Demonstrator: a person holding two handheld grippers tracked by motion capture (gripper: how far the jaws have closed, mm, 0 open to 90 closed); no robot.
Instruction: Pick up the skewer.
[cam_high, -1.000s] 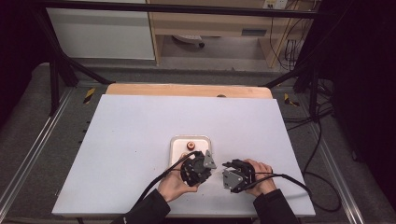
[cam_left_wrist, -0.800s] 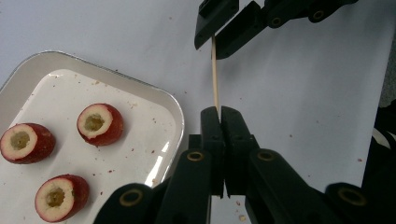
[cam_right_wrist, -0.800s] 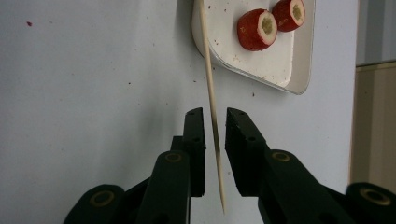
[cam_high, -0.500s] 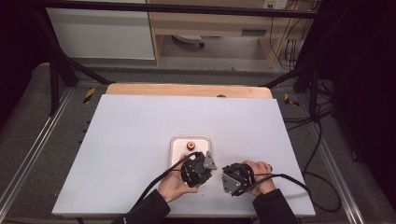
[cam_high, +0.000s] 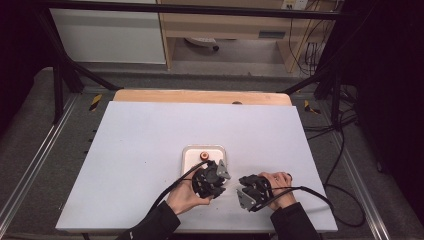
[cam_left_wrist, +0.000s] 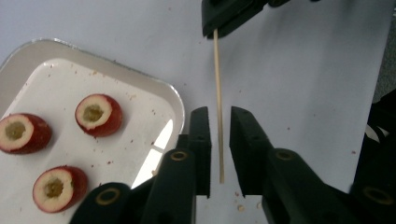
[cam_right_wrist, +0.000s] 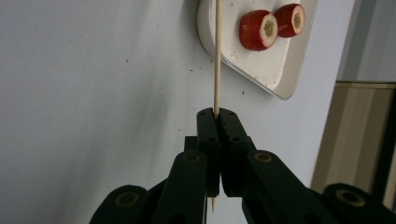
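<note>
- Looking down in the high view, a person's two hands rest near the front edge of the white table (cam_high: 150, 150), each holding a black gripper; the left gripper (cam_high: 212, 176) sits just in front of a small white tray (cam_high: 187, 156), and the right gripper (cam_high: 248, 190) lies beside it, its nose turned toward the left one. A small red piece of fruit shows at the tray's far edge. The skewer and the jaws are too small to read from this height.
- Seen in the left gripper view, the left gripper (cam_left_wrist: 219, 144) has its jaws a narrow gap apart, and they have just been opening. A thin wooden skewer (cam_left_wrist: 218, 102) runs up through that gap, clear of both pads, so nothing is clamped. The skewer's far end goes into the closed tip of the right gripper (cam_left_wrist: 217, 28) at the top of the view. To the left lies the tray (cam_left_wrist: 175, 102), holding three red, cored fruit pieces (cam_left_wrist: 99, 114) with pale flesh and hollow centres, standing apart from each other amid crumbs.
- Seen in the right gripper view, the right gripper (cam_right_wrist: 217, 114) has its jaws pressed together on the skewer (cam_right_wrist: 217, 51), pinching it near its pointed end, which pokes out just below the pads. The stick rises straight upward past the tray (cam_right_wrist: 280, 74), where two fruit pieces (cam_right_wrist: 256, 29) lie side by side, touching.
</note>
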